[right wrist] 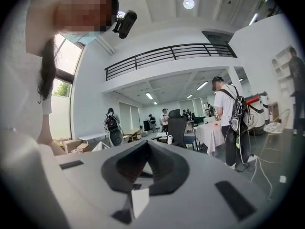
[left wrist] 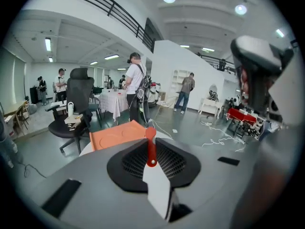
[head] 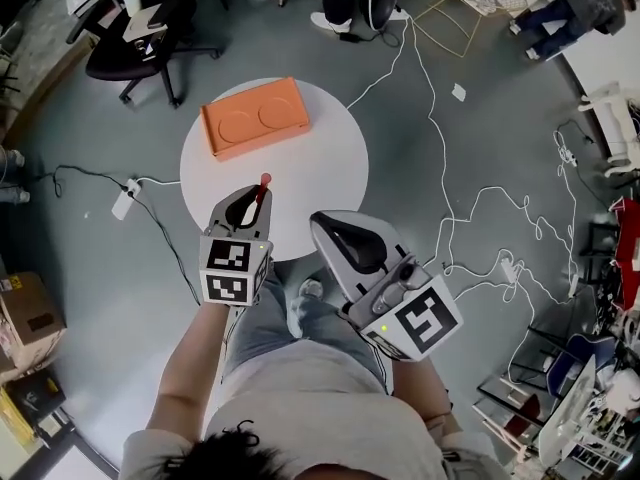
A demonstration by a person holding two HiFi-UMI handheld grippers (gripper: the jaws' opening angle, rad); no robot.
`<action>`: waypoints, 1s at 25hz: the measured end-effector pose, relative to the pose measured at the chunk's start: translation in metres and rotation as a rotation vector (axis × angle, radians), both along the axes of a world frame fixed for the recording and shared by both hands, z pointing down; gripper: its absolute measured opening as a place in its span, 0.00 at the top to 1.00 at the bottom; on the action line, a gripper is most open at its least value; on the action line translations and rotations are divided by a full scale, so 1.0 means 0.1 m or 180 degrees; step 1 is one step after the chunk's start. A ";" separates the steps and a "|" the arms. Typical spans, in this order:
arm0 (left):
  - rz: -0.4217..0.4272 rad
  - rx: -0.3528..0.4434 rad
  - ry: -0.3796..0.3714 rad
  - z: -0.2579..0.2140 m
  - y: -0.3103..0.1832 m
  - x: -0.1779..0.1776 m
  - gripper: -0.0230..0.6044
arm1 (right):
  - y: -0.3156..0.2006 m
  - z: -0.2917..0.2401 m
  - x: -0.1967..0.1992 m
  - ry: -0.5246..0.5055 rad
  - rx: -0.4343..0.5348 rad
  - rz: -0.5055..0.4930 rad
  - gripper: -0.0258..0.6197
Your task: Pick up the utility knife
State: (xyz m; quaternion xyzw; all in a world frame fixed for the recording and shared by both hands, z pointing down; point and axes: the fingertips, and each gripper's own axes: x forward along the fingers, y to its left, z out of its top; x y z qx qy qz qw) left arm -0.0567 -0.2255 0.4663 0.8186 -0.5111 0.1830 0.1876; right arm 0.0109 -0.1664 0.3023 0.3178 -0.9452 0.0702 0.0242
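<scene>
Round white table [head: 335,163], orange box [head: 255,116] at its far edge; white cables [head: 432,118] cross the grey floor [head: 470,158] rightward. Left gripper [head: 255,204] clamps the utility knife [head: 263,188]; right gripper [head: 345,240] closed, empty.

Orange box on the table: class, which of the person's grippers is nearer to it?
Left. The left gripper, shut on the utility knife, is over the table, short of the orange box. The right gripper sits farther back and to the right, at the table's near edge.
</scene>
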 end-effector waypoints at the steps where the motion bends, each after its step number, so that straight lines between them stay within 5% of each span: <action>1: -0.0006 0.0093 0.0049 -0.14 0.04 0.00 0.88 | 0.02 -0.02 -0.01 0.0001 0.0026 -0.0031 0.95; 16: 0.0095 0.1345 0.0367 -1.75 0.85 0.10 0.88 | 0.43 -0.28 -0.16 -0.0015 0.0274 -0.0468 0.95; 25: 0.0116 0.1636 0.0495 -2.00 1.20 0.23 0.88 | 0.59 -0.33 -0.09 -0.0022 0.0343 -0.0524 0.95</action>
